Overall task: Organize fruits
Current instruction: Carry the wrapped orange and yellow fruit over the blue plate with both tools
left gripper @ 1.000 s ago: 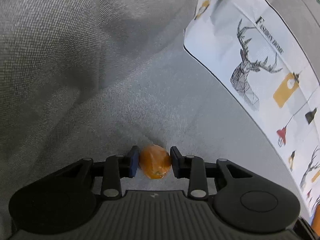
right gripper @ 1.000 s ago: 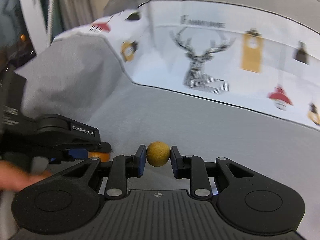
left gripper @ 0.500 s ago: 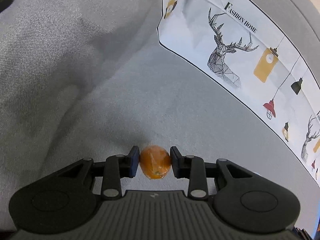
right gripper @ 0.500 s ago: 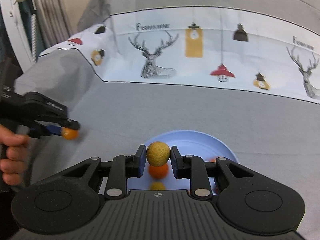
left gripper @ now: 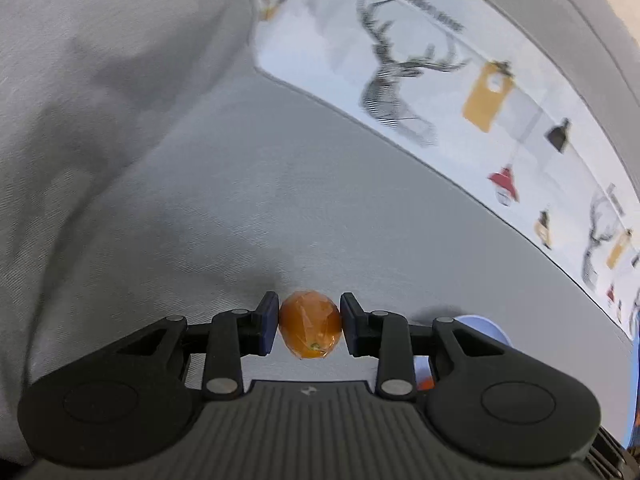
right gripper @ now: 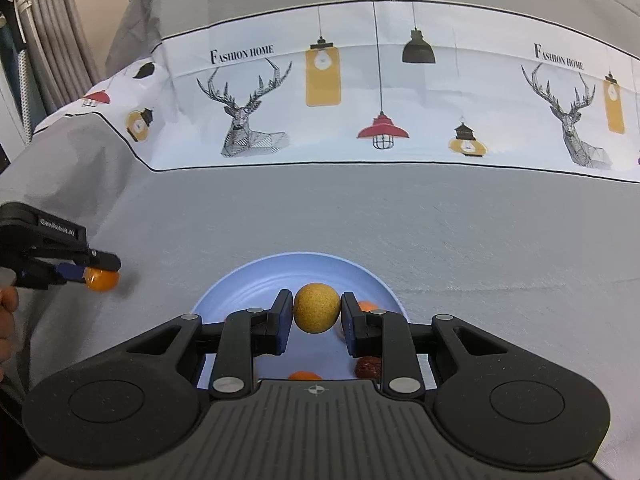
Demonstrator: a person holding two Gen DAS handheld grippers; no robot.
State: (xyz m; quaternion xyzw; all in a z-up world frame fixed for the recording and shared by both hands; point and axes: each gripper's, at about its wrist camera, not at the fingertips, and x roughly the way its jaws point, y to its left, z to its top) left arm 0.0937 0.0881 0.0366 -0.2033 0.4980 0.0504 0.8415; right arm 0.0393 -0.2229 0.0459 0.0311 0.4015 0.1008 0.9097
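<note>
My left gripper (left gripper: 310,330) is shut on a small orange fruit (left gripper: 310,330) and holds it above the grey cloth. From the right wrist view that same left gripper (right gripper: 90,276) and its orange fruit (right gripper: 102,280) hang left of a light blue plate (right gripper: 248,280). My right gripper (right gripper: 316,314) is shut on a round tan-yellow fruit (right gripper: 316,308) over the plate. On the plate lie orange fruits (right gripper: 366,306) and a dark red fruit (right gripper: 366,368), partly hidden by my fingers. The plate's rim (left gripper: 486,326) peeks out at the lower right of the left wrist view.
A grey cloth (right gripper: 440,240) covers the surface. Behind it runs a white band printed with deer and lamps (right gripper: 360,100). A person's hand (right gripper: 8,304) holds the left gripper at the left edge. Curtains (right gripper: 52,40) hang at the far left.
My right gripper has swung across with the tan fruit from bare cloth to above the plate. The left gripper has lifted and rolled with the orange fruit; the plate's edge now shows in its view.
</note>
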